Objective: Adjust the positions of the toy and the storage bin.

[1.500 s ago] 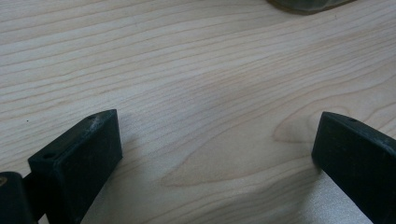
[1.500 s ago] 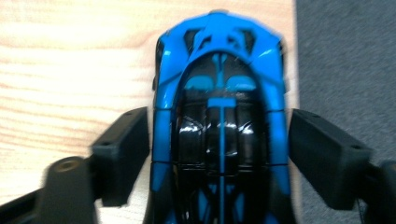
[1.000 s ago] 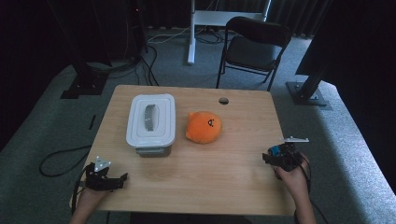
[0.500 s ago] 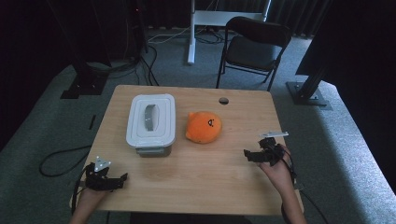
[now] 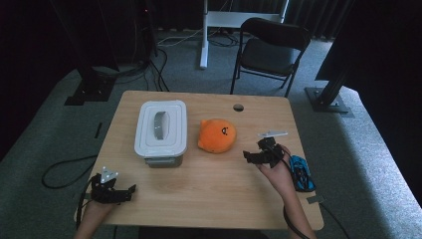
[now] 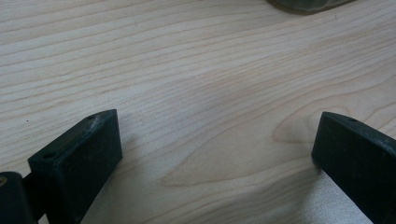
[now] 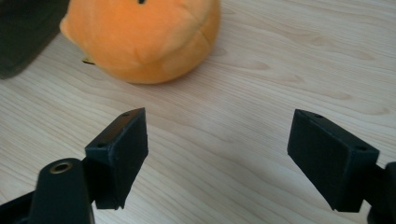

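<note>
Jaws gape empty on my left hand-held gripper (image 5: 115,191) at the tabletop's (image 5: 219,199) near left corner. My right hand-held gripper (image 5: 259,155), likewise spread, faces the orange plush toy (image 5: 217,135) mid-tabletop, nothing grasped yet; the lidded white container (image 5: 161,130) sits leftward.

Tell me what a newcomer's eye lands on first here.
The bright orange plush toy at the table's middle stands out first. Next comes the white lidded box just left of it. The right gripper, jaws open, sits close beside the toy.
</note>
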A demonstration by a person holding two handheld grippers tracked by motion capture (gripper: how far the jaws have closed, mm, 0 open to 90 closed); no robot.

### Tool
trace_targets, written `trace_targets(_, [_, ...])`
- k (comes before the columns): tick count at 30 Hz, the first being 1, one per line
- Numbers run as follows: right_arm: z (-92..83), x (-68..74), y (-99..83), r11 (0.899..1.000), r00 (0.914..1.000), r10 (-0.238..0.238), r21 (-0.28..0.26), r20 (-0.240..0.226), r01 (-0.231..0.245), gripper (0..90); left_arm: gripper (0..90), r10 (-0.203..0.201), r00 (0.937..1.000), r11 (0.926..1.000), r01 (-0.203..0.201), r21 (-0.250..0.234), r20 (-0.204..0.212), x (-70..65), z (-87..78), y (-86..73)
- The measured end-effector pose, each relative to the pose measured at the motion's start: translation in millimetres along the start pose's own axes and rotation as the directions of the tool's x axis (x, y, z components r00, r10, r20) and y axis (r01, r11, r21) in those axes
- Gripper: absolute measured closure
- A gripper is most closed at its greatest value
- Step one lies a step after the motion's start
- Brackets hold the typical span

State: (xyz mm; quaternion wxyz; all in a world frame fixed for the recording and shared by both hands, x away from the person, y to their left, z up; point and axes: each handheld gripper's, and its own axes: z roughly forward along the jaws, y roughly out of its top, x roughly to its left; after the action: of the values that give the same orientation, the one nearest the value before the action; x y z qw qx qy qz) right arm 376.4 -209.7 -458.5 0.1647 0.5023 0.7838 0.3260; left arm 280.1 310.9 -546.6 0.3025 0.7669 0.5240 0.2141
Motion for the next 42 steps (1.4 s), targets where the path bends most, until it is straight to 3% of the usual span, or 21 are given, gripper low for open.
trace_targets(3, [5.4,6.4,6.2,1.000,0.9999,-0.009,0.004,-0.008,0.010,24.9,1.9,0.000,1.0000,1.0000,0.000,0.000,0.000,0.0,0.0,0.0])
trace_targets(10, [14.8,20.3,25.1,1.000,0.9993,-0.026,-0.011,-0.026,0.026,25.0,1.9,0.000,1.0000,1.0000,0.000,0.000,0.000,0.0,0.0,0.0])
trace_targets(12, [18.4,24.5,30.8,0.999,0.9989,-0.034,-0.011,-0.033,0.034,28.5,1.9,0.000,1.0000,1.0000,0.000,0.000,0.000,0.0,0.0,0.0])
trace_targets(22, [46.5,44.6,53.2,1.000,0.9978,-0.030,0.002,-0.060,0.030,26.6,1.9,0.000,1.0000,1.0000,0.000,0.000,0.000,0.0,0.0,0.0])
trace_targets(27, [61.9,51.2,59.7,0.999,0.9987,-0.039,0.014,-0.033,0.040,26.0,1.9,0.000,1.0000,1.0000,0.000,0.000,0.000,0.1,0.0,0.0])
trace_targets(30, [73.7,55.2,63.3,0.997,0.9968,-0.073,0.032,0.031,0.072,30.4,1.9,0.000,1.0000,1.0000,0.000,0.000,0.000,0.0,0.0,0.0])
trace_targets(34, [81.9,56.2,58.7,0.994,0.9928,-0.098,0.062,0.069,0.094,30.9,1.9,0.000,1.0000,1.0000,0.000,0.000,0.000,0.0,0.0,0.0])
trace_targets(39, [86.3,50.6,53.6,0.996,0.9965,-0.065,0.062,0.054,0.061,31.4,1.9,0.000,1.0000,1.0000,0.000,0.000,0.000,0.0,0.0,0.0])
trace_targets(42, [88.1,47.0,52.8,0.995,0.9983,-0.038,0.092,0.045,0.033,27.6,1.9,0.000,1.0000,1.0000,0.000,0.000,0.000,0.0,0.0,0.0])
